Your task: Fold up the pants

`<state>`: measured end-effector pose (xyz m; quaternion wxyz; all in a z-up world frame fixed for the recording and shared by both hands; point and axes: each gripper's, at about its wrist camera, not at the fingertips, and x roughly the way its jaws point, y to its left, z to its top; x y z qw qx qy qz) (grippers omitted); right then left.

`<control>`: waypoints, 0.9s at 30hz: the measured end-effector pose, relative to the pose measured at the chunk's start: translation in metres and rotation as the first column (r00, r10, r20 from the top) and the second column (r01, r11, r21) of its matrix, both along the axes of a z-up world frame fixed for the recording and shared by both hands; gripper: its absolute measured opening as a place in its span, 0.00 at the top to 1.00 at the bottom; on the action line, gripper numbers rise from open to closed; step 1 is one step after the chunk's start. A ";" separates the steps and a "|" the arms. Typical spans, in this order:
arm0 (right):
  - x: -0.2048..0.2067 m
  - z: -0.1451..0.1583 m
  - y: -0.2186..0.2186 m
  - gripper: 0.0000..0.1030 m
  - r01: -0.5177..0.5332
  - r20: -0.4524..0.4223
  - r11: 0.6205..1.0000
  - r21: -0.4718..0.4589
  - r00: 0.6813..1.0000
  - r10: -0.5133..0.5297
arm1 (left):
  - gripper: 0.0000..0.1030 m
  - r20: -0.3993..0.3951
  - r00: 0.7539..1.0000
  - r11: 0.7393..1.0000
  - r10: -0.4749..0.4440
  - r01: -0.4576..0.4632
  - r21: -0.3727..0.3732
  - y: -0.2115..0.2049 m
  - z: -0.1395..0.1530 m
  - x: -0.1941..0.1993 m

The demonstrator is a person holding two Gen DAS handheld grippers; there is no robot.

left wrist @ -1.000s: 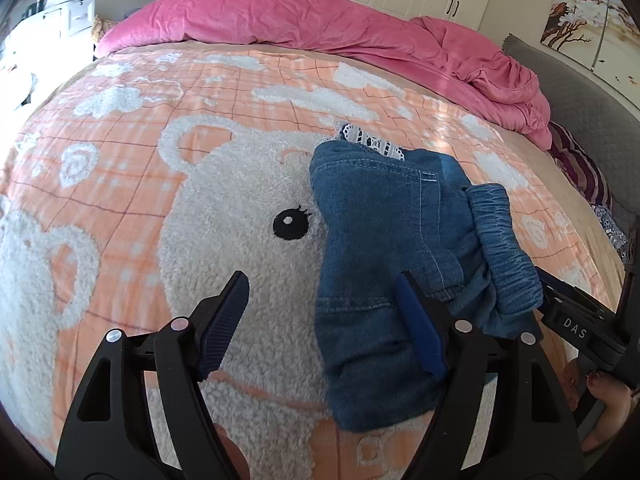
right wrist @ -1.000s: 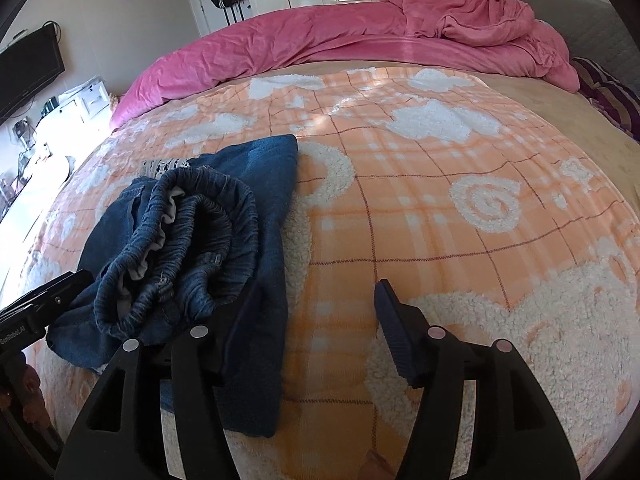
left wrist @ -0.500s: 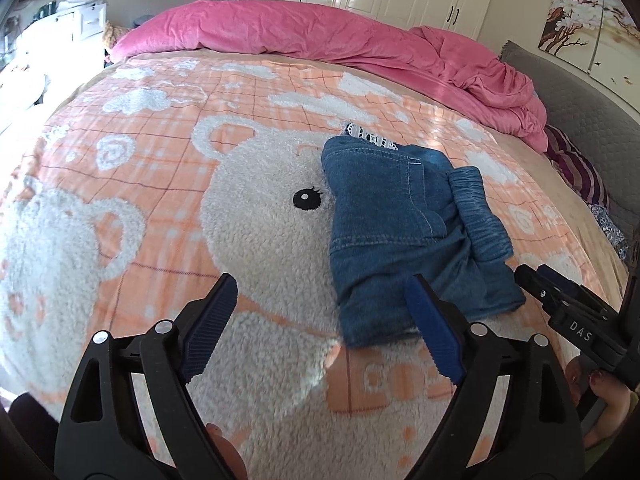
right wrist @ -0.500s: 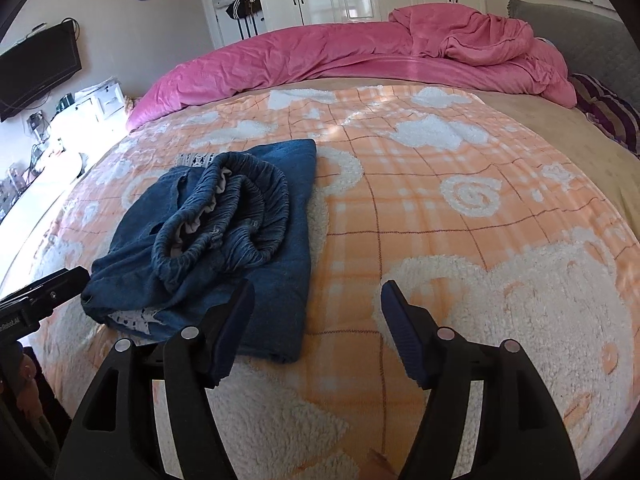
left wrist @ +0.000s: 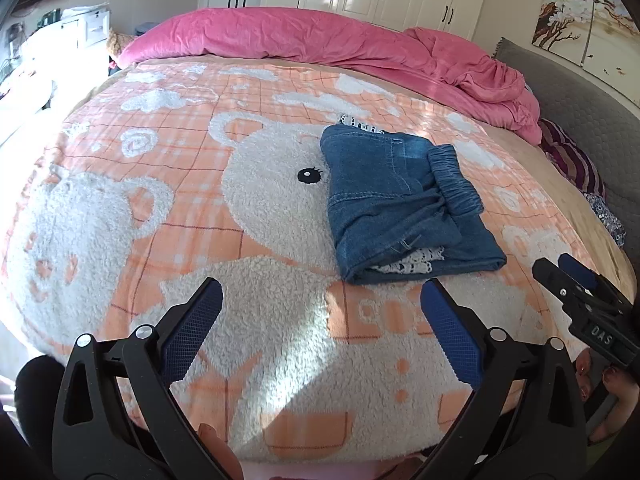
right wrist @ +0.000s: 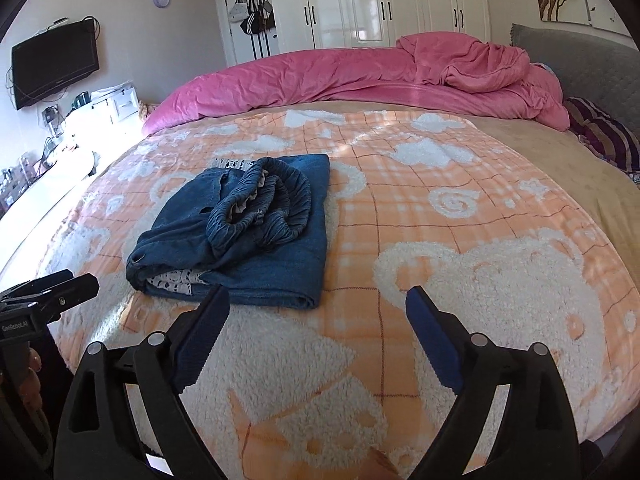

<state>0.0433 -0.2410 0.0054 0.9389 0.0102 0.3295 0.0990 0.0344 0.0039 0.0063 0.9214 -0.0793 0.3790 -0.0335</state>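
While both of your grippers hang over the near edge of the bed, the pants lie ahead of them as a compact blue denim bundle on the orange and white fleece blanket, just to the right of the bear's black eye in the left wrist view. Your left gripper has just been spreading its jaws; they now stand wide, with only blanket between them and nothing held. Your right gripper has just been spreading as well; it too gapes empty over the fleece, its left finger close to the bundle's near corner but not touching it.

Judging by how the cloth lies, the fold looks essentially finished. The legs are doubled into a rough rectangle, and a strip of white lace trim shows at the near fold. It is not perfectly tidy: the elastic waistband sits bunched and looped on top, and in the right wrist view the upper layer sits crumpled and askew on the flat layer below it.

What may remain, if anything, is smoothing that waistband flat or squaring the edges. Behind the bundle, a pink duvet is heaped along the far side of the bed, well apart from the pants.
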 end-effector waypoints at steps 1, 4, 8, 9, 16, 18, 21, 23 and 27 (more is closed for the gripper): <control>-0.005 0.001 0.000 0.09 -0.001 0.011 1.000 -0.007 1.000 0.001 | 0.09 0.006 1.000 1.000 -0.001 0.001 0.003 -0.001 0.001 -0.002; -0.017 0.008 0.001 0.08 -0.005 0.048 1.000 -0.019 0.999 0.006 | 0.09 0.025 1.000 1.000 -0.010 0.009 0.022 -0.006 0.002 -0.012; -0.031 0.015 -0.001 0.06 -0.007 0.088 1.000 -0.004 0.996 0.008 | 0.09 0.041 0.999 0.999 -0.015 0.014 0.032 -0.011 0.003 -0.021; -0.033 0.017 -0.002 0.06 -0.009 0.098 1.000 -0.005 0.995 0.010 | 0.09 0.050 0.999 0.999 -0.013 0.011 0.038 -0.011 0.004 -0.024; -0.051 0.023 0.000 0.05 -0.002 0.138 1.000 -0.010 0.990 0.003 | 0.09 0.105 0.994 0.999 -0.011 0.006 0.052 -0.016 0.013 -0.041; -0.055 0.022 0.002 0.05 0.000 0.136 1.000 -0.013 0.991 0.002 | 0.09 0.109 0.994 0.999 -0.012 0.007 0.046 -0.017 0.014 -0.046; -0.062 0.020 0.002 0.05 0.002 0.135 1.000 -0.011 0.991 0.000 | 0.09 0.117 0.993 1.000 -0.009 0.006 0.030 -0.019 0.014 -0.055; -0.066 0.018 0.002 0.05 0.009 0.138 1.000 -0.017 0.990 -0.007 | 0.09 0.125 0.992 1.000 -0.012 0.008 0.029 -0.021 0.014 -0.062; -0.072 0.012 0.000 0.05 0.021 0.133 1.000 -0.018 0.991 -0.018 | 0.09 0.119 0.993 0.999 -0.021 0.017 0.037 -0.025 0.010 -0.066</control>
